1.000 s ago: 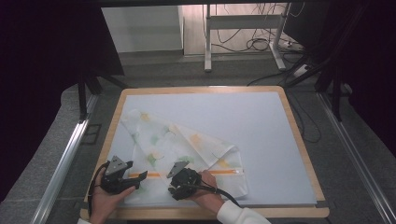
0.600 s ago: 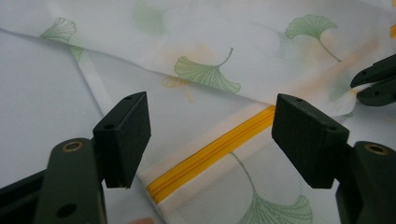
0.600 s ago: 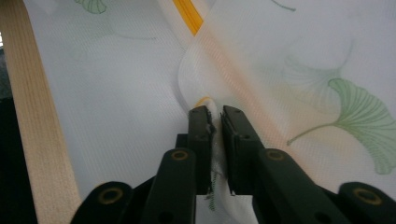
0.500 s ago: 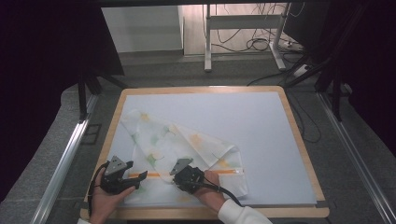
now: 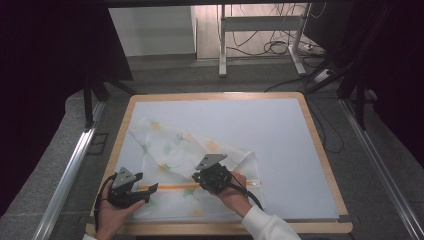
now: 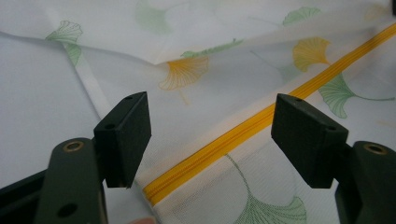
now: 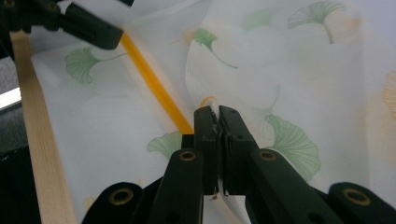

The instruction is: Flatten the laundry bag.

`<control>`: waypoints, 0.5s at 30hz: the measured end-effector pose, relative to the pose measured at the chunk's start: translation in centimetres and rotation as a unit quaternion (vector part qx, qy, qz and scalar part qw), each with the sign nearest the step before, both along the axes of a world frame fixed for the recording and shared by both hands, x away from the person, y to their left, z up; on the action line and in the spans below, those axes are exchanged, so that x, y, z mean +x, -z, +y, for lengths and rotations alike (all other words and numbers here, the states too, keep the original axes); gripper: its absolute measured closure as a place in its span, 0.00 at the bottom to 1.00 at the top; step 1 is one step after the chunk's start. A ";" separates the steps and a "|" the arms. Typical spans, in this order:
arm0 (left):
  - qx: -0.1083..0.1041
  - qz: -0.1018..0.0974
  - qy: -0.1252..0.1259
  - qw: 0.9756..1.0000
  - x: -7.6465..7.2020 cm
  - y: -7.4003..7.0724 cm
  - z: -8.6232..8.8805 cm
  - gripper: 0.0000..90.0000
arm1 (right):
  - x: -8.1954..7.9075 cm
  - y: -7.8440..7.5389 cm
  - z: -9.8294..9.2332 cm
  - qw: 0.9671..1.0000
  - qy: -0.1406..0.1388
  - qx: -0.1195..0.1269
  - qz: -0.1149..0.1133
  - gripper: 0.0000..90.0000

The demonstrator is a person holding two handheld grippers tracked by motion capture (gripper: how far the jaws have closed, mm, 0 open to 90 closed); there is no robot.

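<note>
the thin, sheer cloth bag [image 5: 190, 165] printed with ginkgo leaves lay rumpled at the lower left of the white table [image 5: 280, 130], its orange zipper [image 5: 175, 187] running left to right. the right gripper [image 7: 217, 114] had just been closing, pinching a fabric fold; the left gripper [image 6: 210, 126] stood wide, straddling the zipper untouched.

White cloth [image 5: 175, 150] with green and orange ginkgo leaves, yellow zipper [image 6: 243, 133].

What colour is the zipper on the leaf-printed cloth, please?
Orange-yellow zipper, clearest in the left gripper view.
</note>
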State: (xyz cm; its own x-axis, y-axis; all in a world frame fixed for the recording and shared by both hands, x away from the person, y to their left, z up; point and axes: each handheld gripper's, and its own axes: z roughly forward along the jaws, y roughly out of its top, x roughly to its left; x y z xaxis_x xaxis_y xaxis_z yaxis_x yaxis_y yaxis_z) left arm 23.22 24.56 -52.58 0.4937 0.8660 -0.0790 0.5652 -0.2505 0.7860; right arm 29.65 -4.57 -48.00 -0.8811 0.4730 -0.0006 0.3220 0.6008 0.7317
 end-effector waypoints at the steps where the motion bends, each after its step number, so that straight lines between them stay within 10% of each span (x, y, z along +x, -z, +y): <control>1: 0.001 -0.001 0.001 1.000 0.0 0.0 0.0 0.32 | 0.4 -0.4 -0.6 1.000 0.007 0.010 0.001 0.96; 15: 0.000 -0.003 0.001 1.000 -0.1 -0.1 0.1 0.32 | 2.2 -1.4 -3.3 0.998 0.039 0.037 0.012 0.96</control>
